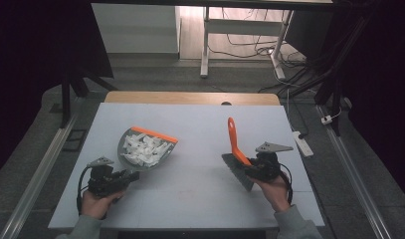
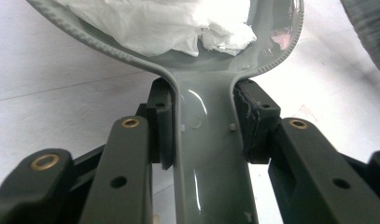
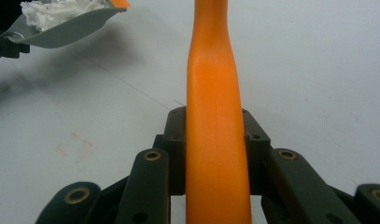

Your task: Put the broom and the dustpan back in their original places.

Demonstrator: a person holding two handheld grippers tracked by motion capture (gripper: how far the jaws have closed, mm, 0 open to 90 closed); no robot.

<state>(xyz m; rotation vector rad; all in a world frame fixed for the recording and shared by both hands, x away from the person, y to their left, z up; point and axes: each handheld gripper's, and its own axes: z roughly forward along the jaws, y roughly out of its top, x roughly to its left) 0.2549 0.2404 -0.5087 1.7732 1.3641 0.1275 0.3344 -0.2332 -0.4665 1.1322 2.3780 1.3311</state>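
On the white tabletop (image 1: 200,129), my left tongs (image 1: 126,175) pinch the handle of the grey plastic dustpan with the orange lip (image 1: 146,148), holding it raised and near level so the white paper scraps (image 1: 145,148) stay inside. My right tongs (image 1: 251,168) clamp the orange-handled brush with grey bristles (image 1: 235,139), well apart to the right, bristles (image 1: 238,172) low, handle pointing away.
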